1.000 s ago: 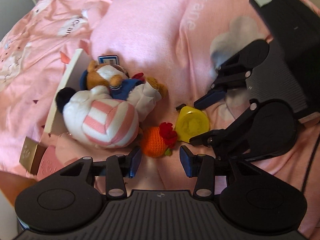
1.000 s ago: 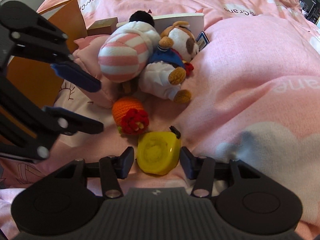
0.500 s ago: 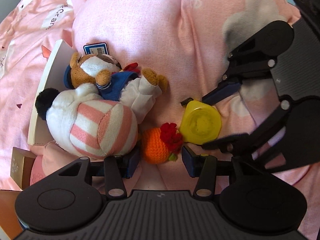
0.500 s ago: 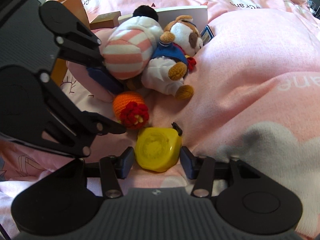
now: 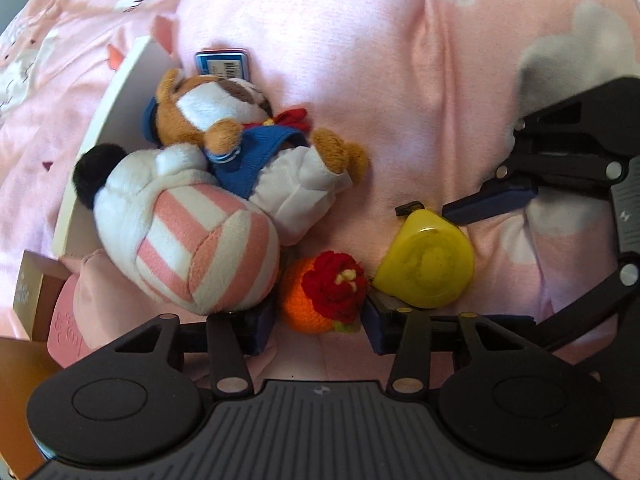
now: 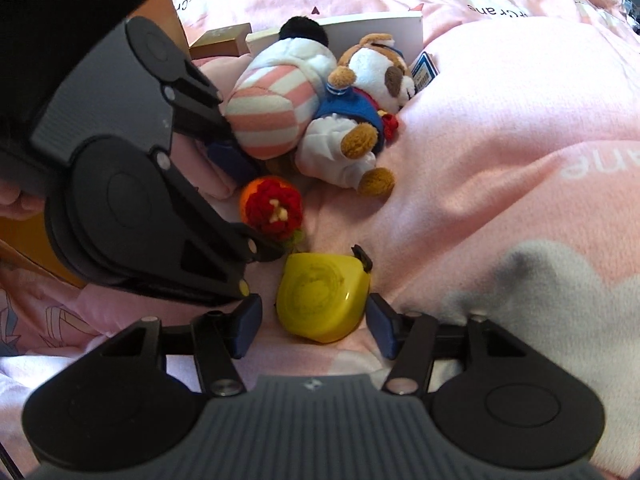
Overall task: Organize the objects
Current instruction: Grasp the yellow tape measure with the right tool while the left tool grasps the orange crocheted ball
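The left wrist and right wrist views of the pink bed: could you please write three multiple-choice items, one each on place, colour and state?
1. The orange crocheted ball with a red flower lies between:
A. the left gripper fingers
B. the right gripper fingers
C. neither

2. The round plastic tape measure is:
A. blue
B. yellow
C. green

3. The brown-and-white plush dog in a blue sailor top is:
A. lifted
B. lying against the pink-striped plush toy
C. boxed

Answers: 1 A, the left fingers flank it as its jaws close. 2 B, its casing is yellow. 3 B, both rest together on the pink blanket.
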### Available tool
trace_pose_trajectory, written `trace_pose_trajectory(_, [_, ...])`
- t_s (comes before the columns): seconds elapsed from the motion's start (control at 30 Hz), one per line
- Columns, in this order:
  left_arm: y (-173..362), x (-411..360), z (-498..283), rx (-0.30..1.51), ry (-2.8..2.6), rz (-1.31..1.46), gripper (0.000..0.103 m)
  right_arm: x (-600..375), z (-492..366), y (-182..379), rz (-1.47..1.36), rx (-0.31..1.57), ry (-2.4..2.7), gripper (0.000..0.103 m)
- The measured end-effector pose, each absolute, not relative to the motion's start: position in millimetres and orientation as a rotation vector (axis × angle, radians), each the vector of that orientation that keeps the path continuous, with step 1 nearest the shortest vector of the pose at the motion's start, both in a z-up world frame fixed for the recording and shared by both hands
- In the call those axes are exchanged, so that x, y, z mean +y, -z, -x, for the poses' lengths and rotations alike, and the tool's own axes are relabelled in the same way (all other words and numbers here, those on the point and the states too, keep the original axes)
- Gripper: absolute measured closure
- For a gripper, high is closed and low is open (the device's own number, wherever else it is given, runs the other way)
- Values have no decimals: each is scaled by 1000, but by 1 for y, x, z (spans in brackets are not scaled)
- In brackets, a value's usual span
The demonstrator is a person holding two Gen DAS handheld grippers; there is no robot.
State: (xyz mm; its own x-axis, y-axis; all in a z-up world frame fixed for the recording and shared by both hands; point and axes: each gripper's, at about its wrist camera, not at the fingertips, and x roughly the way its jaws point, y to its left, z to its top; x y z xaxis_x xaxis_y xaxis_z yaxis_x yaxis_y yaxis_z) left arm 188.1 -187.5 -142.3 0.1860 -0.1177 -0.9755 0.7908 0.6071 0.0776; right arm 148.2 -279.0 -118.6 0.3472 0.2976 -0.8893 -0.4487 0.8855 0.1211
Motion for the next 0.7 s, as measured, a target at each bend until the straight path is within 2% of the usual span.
trace_pose_trajectory(0.23, [102,-151,-174,1172,699,-501,53,-272,-140,116,179,1066,-460,43])
trace_pose_trajectory(0.4, [69,-118,-159,1120,622,-369,53,-252,-134,119,297,1053,-419,41])
trace_pose_trajectory(0.7, [14,-79,-132,984,469,-115,53,-226,-132,130,413,1065,-375,43])
